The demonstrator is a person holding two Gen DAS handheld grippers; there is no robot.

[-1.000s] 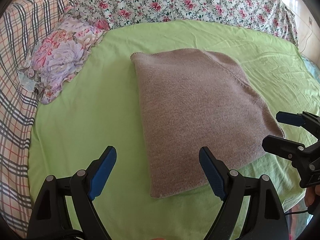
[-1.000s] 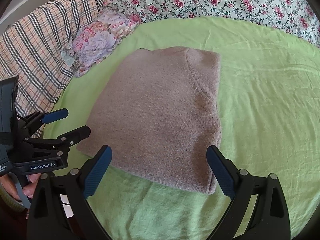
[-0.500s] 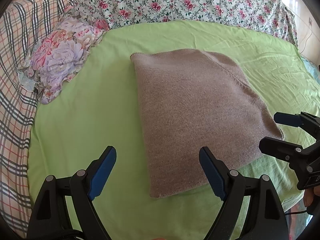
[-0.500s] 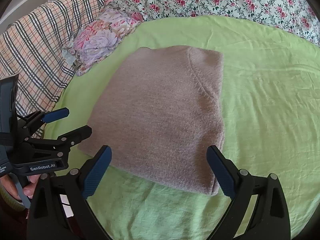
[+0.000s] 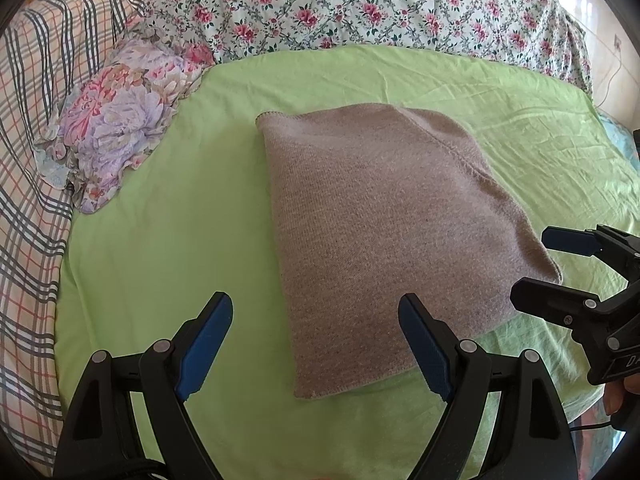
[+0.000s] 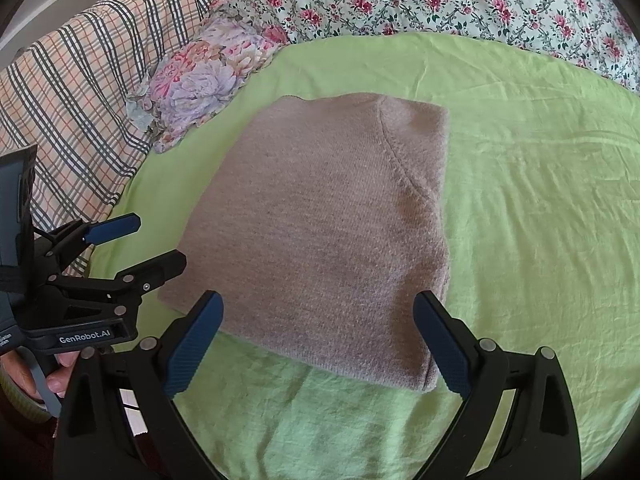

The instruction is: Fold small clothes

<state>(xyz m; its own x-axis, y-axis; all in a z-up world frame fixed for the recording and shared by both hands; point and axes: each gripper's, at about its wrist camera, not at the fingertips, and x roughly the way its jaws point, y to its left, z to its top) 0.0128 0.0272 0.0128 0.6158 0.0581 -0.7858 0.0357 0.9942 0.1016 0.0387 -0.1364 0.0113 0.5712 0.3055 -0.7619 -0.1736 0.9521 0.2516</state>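
Observation:
A taupe knitted garment (image 5: 384, 232) lies folded into a flat rectangle on the green sheet (image 5: 160, 248); it also shows in the right wrist view (image 6: 324, 236). My left gripper (image 5: 316, 344) is open and empty, held above the garment's near left corner. My right gripper (image 6: 320, 344) is open and empty above the garment's near edge. Each gripper shows in the other's view: the right one (image 5: 560, 276) at the garment's right corner, the left one (image 6: 148, 244) at its left corner. Neither touches the cloth.
A floral pillow (image 5: 120, 120) lies at the back left beside a plaid blanket (image 5: 28, 160). A rose-print quilt (image 5: 360, 4) runs along the back. The green sheet (image 6: 540, 200) extends right of the garment.
Both grippers have drifted very slightly; the garment has not moved and both jaws stay open.

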